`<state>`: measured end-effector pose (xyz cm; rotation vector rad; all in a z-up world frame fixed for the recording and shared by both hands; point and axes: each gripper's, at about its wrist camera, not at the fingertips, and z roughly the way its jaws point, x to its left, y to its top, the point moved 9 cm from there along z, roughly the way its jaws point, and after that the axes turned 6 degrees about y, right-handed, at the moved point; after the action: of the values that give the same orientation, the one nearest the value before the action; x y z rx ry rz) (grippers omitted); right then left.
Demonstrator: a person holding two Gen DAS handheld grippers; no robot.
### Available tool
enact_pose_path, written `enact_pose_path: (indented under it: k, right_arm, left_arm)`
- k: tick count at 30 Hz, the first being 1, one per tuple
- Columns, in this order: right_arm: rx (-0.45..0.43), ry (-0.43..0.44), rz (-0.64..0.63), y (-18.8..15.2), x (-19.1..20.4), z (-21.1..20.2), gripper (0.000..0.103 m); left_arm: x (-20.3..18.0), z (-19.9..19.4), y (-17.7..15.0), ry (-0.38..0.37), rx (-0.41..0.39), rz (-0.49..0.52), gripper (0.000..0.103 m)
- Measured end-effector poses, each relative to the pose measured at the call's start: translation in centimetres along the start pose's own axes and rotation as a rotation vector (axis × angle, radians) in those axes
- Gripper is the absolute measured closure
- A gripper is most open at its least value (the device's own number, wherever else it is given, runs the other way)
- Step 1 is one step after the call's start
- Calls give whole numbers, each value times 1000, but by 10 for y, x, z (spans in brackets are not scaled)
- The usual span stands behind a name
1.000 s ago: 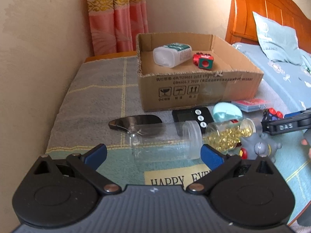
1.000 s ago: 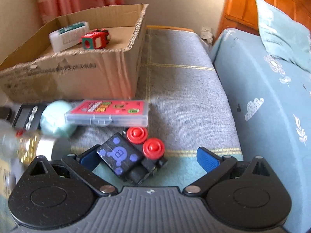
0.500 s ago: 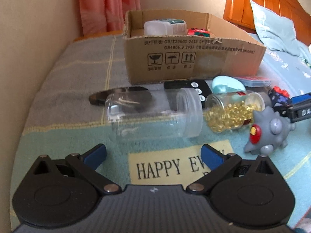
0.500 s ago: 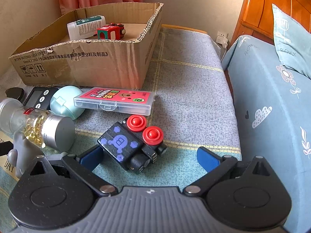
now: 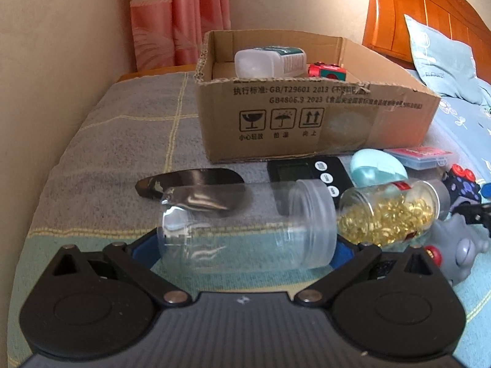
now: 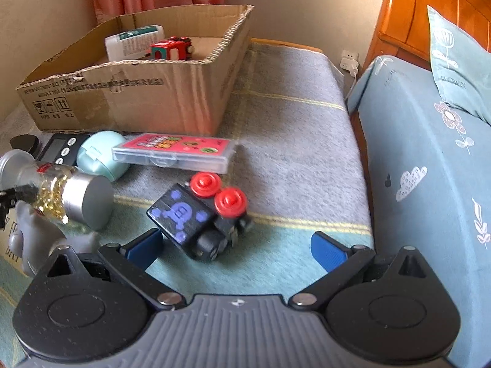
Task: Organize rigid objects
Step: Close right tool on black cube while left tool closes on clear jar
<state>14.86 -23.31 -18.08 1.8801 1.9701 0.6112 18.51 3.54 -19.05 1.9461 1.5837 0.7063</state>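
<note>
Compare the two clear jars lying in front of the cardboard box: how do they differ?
The clear plastic jar looks empty; the glass capsule jar holds golden capsules. The plastic jar's lid is translucent; the capsule jar's cap is silver metal. The plastic jar looks larger and lies between the left hand-held gripper's fingers. Both lie on their sides.

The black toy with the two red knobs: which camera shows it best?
The right wrist view. There the black toy lies whole just ahead of the open right gripper, its purple print and both red knobs clear. The left wrist view catches only a part of it at the far right edge, behind the bottle of golden capsules.
</note>
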Motion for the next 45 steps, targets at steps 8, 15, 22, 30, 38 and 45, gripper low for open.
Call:
enact_pose_path:
  k: [8,15,22,30,38,45]
  right_arm:
    - [31,-28,75,-5,-5,-5,0]
    - [-10,-62,29,17,18,5,0]
    - [7,-120,98,8,-10,3,0]
    - [-20,-55,60,-1,-8,-1,0]
    - [-70,20,-37,4,8,0,10]
    - [-111,29,-66,4,12,-5,25]
  left_arm:
    - [0,0,0,-2,0,3,1]
    - [1,-2,-1,-8,6,10,1]
    - [1,-2,-1,-5,8,10,1]
    - [-1,-4,1,31,-6,31,1]
    - [3,-4,1,44,-3,8,1]
    - [-1,-14,9,81,-55,58,1]
